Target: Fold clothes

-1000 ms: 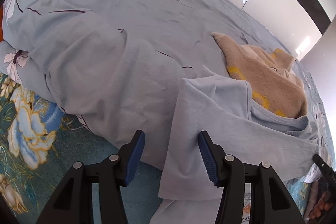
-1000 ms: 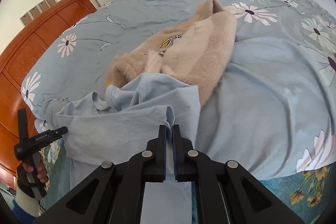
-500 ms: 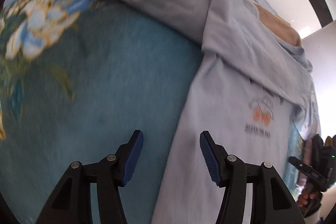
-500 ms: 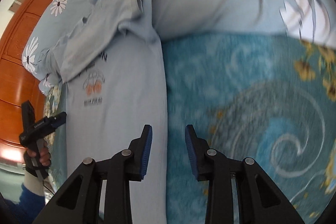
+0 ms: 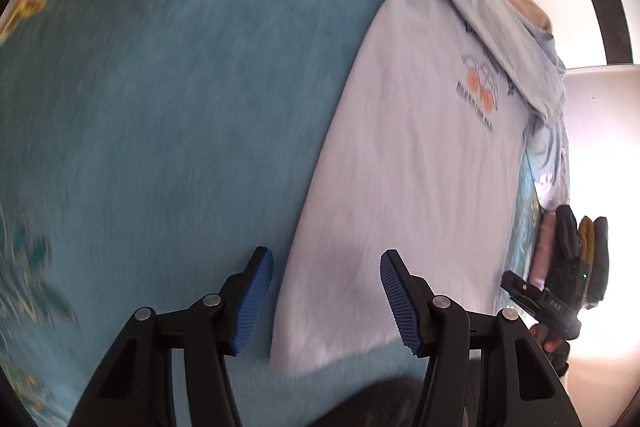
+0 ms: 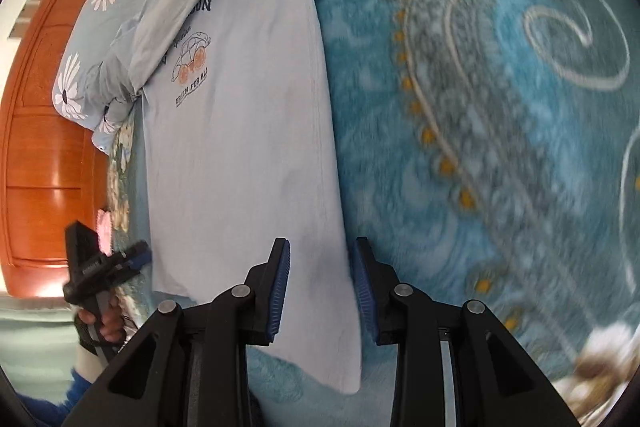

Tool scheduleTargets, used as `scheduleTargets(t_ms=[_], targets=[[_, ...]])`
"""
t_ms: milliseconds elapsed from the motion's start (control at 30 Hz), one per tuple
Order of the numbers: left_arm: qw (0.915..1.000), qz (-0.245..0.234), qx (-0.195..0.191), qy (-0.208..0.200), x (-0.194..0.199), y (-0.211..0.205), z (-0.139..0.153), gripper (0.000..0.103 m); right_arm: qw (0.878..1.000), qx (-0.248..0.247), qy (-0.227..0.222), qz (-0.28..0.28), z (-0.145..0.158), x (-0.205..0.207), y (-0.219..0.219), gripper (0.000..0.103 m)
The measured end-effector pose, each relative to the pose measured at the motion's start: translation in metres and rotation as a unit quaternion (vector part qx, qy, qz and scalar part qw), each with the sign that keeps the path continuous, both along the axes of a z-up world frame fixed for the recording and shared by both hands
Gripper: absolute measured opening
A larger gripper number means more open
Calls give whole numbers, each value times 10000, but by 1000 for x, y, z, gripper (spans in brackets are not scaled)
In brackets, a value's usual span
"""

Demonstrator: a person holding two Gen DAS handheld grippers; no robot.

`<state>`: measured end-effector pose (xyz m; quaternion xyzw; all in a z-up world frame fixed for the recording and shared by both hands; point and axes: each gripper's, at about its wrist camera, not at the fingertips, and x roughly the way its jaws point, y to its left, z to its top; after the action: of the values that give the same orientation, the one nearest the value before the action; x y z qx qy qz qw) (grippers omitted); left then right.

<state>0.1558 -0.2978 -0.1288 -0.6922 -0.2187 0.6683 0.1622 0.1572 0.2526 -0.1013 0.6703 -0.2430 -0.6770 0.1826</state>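
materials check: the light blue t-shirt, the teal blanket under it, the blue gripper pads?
T-shirt: thin matte knit, probably cotton jersey; drapes flat, soft creases, printed car graphic.
Teal blanket: plush fleece-like pile, likely synthetic; fuzzy surface, though motion blur hides detail.
Left gripper pads: ribbed blue rubber or soft plastic, matte; fine ridges visible. Cannot tell which.

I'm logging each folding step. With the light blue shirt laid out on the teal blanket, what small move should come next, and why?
Probably lower both grippers onto the hem corners and close. The shirt lies stretched flat on the blanket, its top bunched. The left gripper and right gripper are open, each over a bottom corner, gripping nothing.
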Motion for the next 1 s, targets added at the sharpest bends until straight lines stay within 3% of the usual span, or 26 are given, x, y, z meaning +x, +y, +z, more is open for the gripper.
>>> scheduleTargets(t_ms=[133, 200, 433, 467, 500, 533, 733, 1000], targets=[[9999, 46, 90, -113, 19, -7, 1, 56, 9995, -170, -216, -155, -1, 17, 6, 32], [9997, 132, 161, -135, 28, -13, 1, 48, 9989, -215, -384, -189, -2, 26, 8, 29], [9937, 786, 633, -490, 40, -32, -11, 34, 9957, -342, -662, -558, -11, 40, 14, 18], [9919, 924, 681, -535, 41, -35, -14, 28, 9951, -329, -700, -612, -12, 39, 14, 17], [9915, 1006, 624, -542, 43, -36, -13, 14, 9946, -319, -734, -664, -12, 39, 14, 11], [9917, 1030, 533, -554, 44, -36, -13, 8, 9945, -342, -732, -674, -11, 40, 12, 5], [9903, 1273, 475, -297, 60, -35, 13, 3, 9967, -287, -342, -679, 20, 46, 10, 2], [9896, 1238, 650, 336, 84, -50, 78, 3, 9987, -231, 341, -301, 76, 66, 21, 1]])
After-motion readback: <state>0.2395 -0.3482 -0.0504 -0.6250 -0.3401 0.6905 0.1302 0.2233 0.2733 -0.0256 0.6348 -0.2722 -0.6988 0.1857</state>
